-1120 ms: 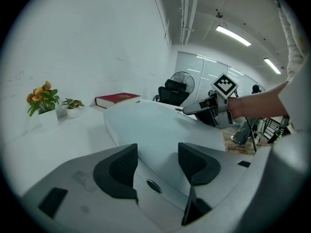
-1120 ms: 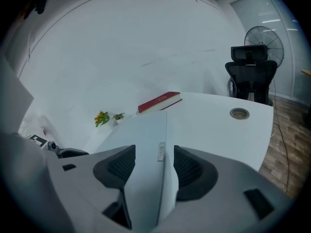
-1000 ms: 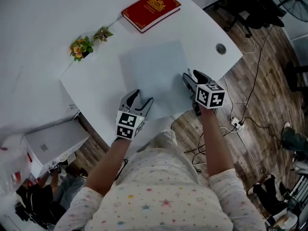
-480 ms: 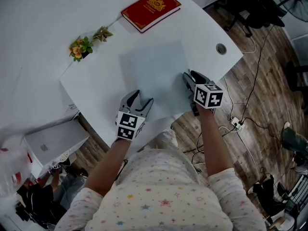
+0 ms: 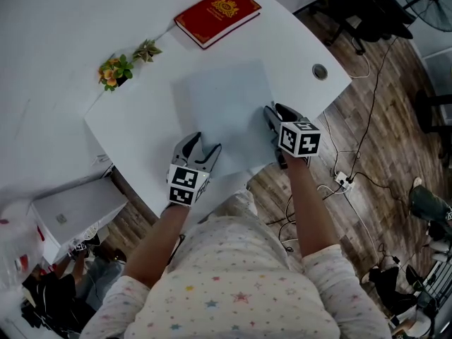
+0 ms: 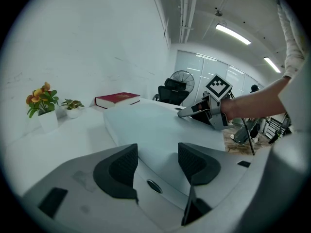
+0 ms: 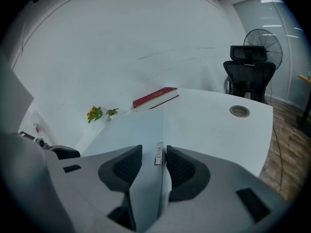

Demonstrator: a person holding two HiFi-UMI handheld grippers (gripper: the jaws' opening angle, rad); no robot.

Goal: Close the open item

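Observation:
A pale grey-blue folder [image 5: 222, 111] lies flat and closed on the white table [image 5: 141, 129]. My right gripper [image 5: 274, 119] is at the folder's near right corner, its jaws narrowed on the cover's edge [image 7: 158, 152], where a small label tab shows between the pads. At the folder's near left corner my left gripper [image 5: 199, 147] stands open with nothing between its fingers [image 6: 119, 166]; in the left gripper view the folder [image 6: 146, 130] stretches ahead and the right gripper [image 6: 187, 112] touches its far side.
A closed red book [image 5: 217, 15] lies at the table's far side. Two small potted plants [image 5: 113, 70] stand at the far left edge. A round cable hole [image 5: 320, 70] is at the right. An office chair and a fan [image 7: 252, 57] stand beyond the table.
The right gripper has shifted slightly left and inward along the folder's edge. The left gripper has barely moved.

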